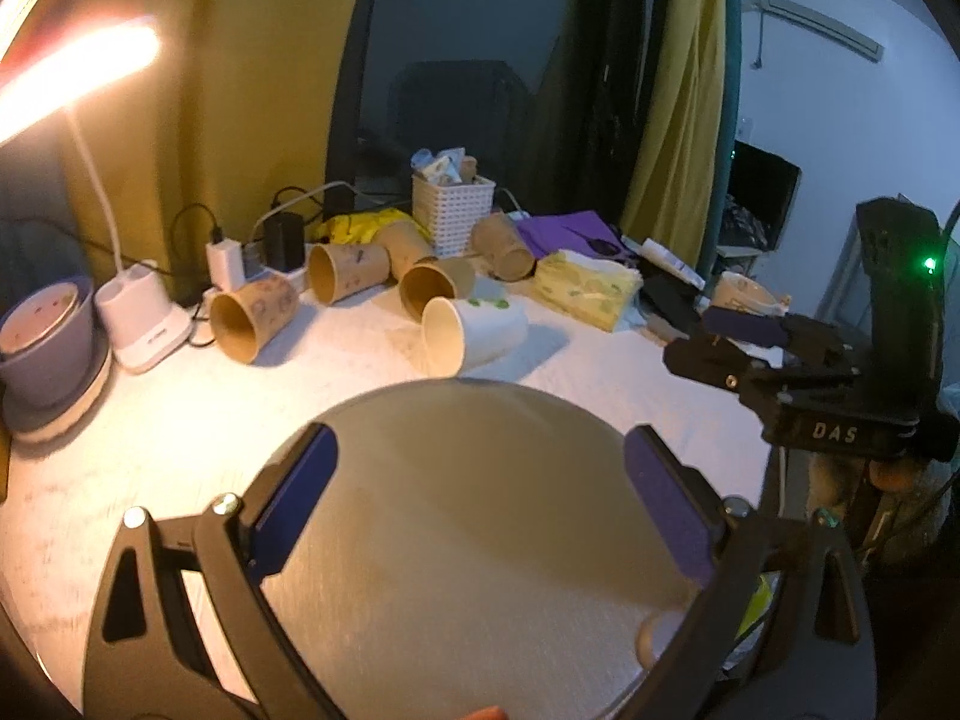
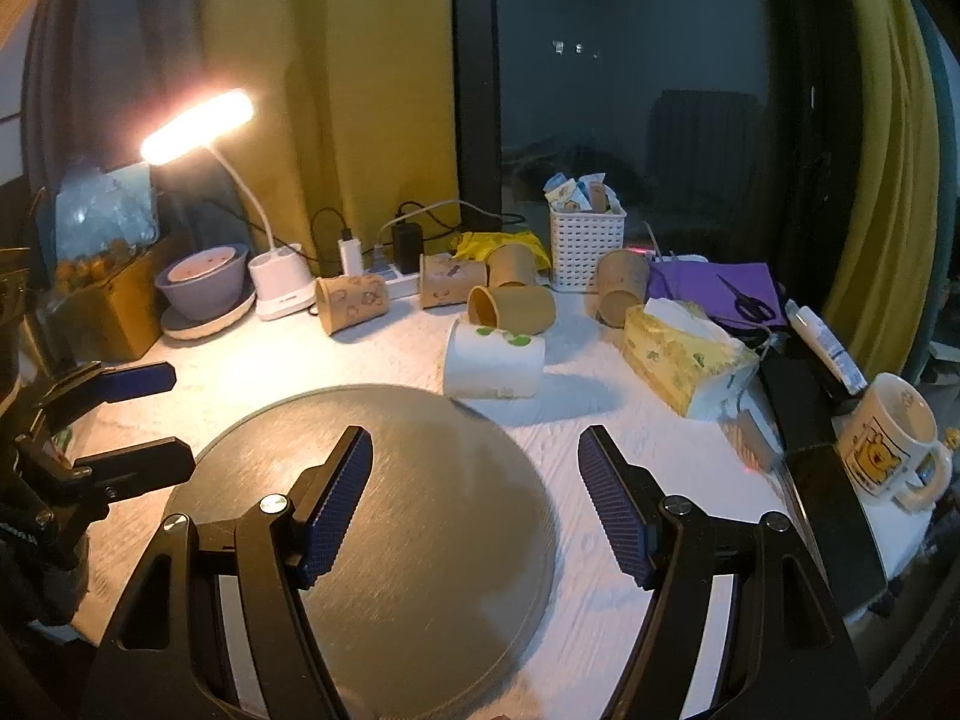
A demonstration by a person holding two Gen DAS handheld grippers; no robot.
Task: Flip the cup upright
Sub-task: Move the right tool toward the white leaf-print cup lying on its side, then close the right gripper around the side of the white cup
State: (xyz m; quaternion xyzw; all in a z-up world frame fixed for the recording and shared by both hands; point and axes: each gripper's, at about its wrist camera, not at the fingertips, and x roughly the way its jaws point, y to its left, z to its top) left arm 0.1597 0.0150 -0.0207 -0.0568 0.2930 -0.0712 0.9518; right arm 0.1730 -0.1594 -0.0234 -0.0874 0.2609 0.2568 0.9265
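Both grippers hover empty over the round grey tray: the right gripper has its jaws spread wide, and the left gripper is spread too, with nothing between the pads.

Target is most likely the white paper cup, lying on its side on the counter, just past the tray's far edge at 12 o'clock from the right gripper. In the left wrist view the same cup shows its open mouth facing the camera, slightly toward 7 o'clock. Small green print on the wall, thin cream rim, looks light and easily crushed.

Risks:
- The cup lies free, so a nudge from one finger probably rolls it away before the jaws close.
- A brown paper cup lies touching or just behind it at 12 o'clock; overshooting may knock it or the other brown cups lying beyond.
- Squeezing too hard likely dents the thin wall.
- The tissue pack sits near at 2 o'clock, which limits swing room during the flip.
- The tray rim is close under the cup, so the base could land half on it and tip.
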